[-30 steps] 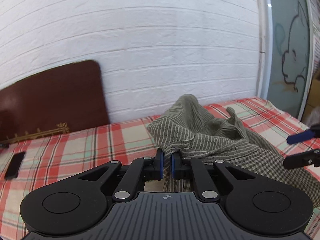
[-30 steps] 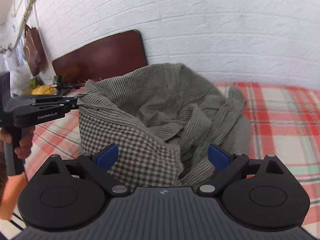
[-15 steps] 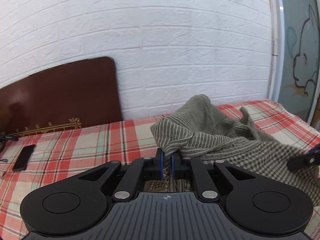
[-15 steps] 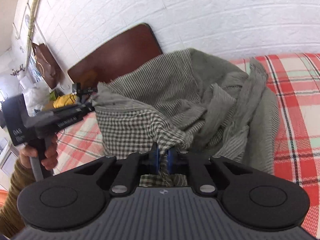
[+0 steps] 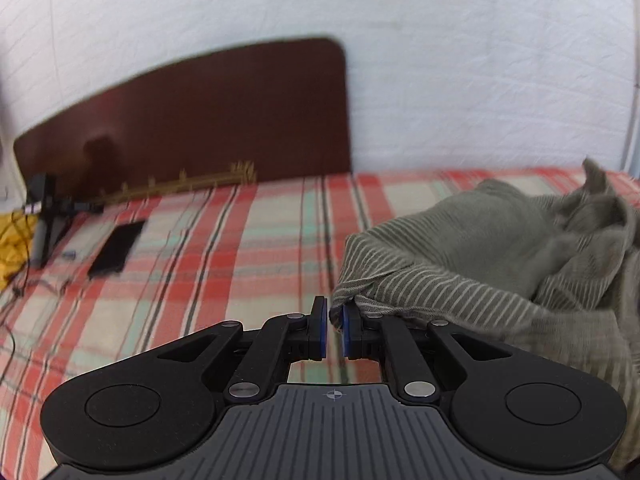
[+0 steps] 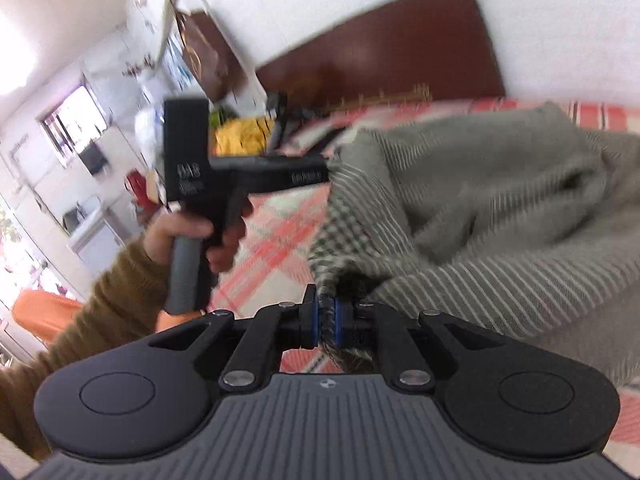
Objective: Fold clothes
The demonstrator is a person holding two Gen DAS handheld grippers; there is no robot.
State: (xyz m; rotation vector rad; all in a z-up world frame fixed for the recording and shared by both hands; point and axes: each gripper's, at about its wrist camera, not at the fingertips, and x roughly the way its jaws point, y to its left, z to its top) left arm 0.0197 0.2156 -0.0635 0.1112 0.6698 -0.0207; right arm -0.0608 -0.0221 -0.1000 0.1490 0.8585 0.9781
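The grey-green striped shirt [image 5: 500, 264] lies heaped on the red plaid bedspread [image 5: 224, 264], on the side away from the dark brown headboard [image 5: 224, 120]. In the left wrist view, the left gripper [image 5: 334, 320] has its blue pads drawn nearly together, pinching a corner of the shirt's striped hem at the tips. Only this view shows the flat black phone [image 5: 116, 247] on the bedspread below the headboard, and a small black stand with cables near the bed's edge. The right wrist view shows the right gripper [image 6: 327, 322] clamped narrowly on a bunched strip of the shirt's checked lining. Only here can the person's hand [image 6: 188, 236] be seen, in a mustard knit sleeve [image 6: 96, 312], gripping the left tool's handle, with its tip reaching the shirt's edge in front of the headboard.
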